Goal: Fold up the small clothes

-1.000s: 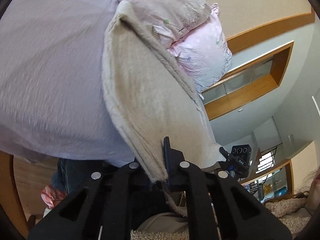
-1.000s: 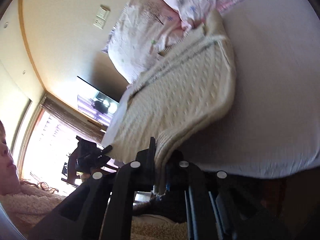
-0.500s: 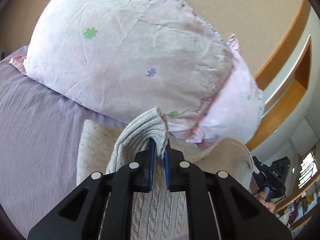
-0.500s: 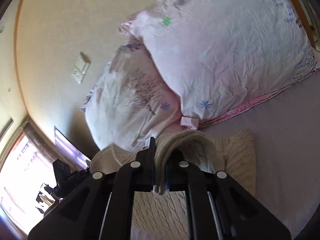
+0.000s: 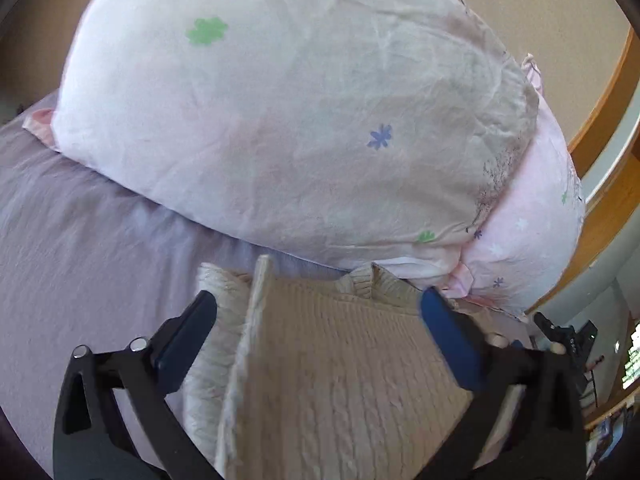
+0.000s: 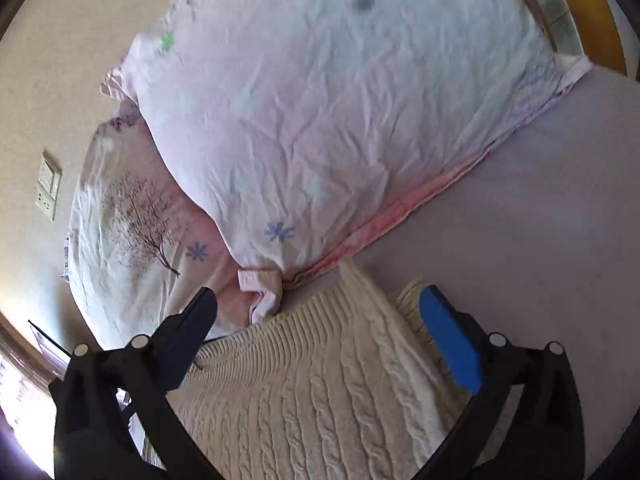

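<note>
A cream cable-knit sweater lies folded on the lilac bed sheet, its far edge close to the pillows. It also shows in the right wrist view. My left gripper is open, its jaws spread wide over the sweater's folded top layer and holding nothing. My right gripper is open too, spread over the sweater's other side and empty. A folded edge stands up slightly between the left jaws.
Two pink floral pillows lie just beyond the sweater, also in the right wrist view. A beige wall with a switch plate is behind. Wooden trim is at the right. Bare sheet lies to the right.
Both grippers carried the sweater's edge toward the pillows, laid it down, and opened, letting the knit go.
</note>
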`<state>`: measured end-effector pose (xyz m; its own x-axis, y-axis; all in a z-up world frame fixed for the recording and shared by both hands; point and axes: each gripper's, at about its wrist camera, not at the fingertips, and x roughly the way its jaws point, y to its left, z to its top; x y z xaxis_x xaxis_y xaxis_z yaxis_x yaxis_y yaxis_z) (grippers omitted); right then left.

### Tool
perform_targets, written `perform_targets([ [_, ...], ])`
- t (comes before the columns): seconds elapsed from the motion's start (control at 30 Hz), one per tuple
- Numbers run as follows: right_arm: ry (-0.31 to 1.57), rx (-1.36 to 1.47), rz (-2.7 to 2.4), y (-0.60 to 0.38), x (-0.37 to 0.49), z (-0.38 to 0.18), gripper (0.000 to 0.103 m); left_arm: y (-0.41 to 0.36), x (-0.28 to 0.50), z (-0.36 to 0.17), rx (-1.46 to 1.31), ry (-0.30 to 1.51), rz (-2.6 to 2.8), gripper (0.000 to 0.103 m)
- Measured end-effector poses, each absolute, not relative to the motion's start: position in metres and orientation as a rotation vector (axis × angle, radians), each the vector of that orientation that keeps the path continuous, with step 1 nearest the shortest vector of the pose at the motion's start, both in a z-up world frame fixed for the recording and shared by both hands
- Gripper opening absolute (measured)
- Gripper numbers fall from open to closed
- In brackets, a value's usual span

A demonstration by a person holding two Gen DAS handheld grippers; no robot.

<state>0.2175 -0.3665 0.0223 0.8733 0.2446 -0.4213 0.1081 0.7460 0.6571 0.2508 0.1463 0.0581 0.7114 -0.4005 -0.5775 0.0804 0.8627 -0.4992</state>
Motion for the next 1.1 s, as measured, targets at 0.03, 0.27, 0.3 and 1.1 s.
perform_targets([
  [0.03,0.494,0.728,0.09,-0.37,0.213,0.024,0.101,0.155,0.242,0.058,-0.462,0.748,-0.288,0.102],
  [0.27,0.508,0.787,0.153,-0.379,0.215,0.014,0.101,0.195,0.223,0.012,-0.56,0.987,-0.287,0.094],
  [0.3,0.511,0.78,0.157,-0.378,0.215,0.013,0.101,0.196,0.222,0.006,-0.589,1.005,-0.306,0.091],
  [1.1,0.377,0.746,0.185,-0.415,0.181,0.063,0.101,-0.001,0.239,0.072,-0.885,0.849,-0.856,0.023],
])
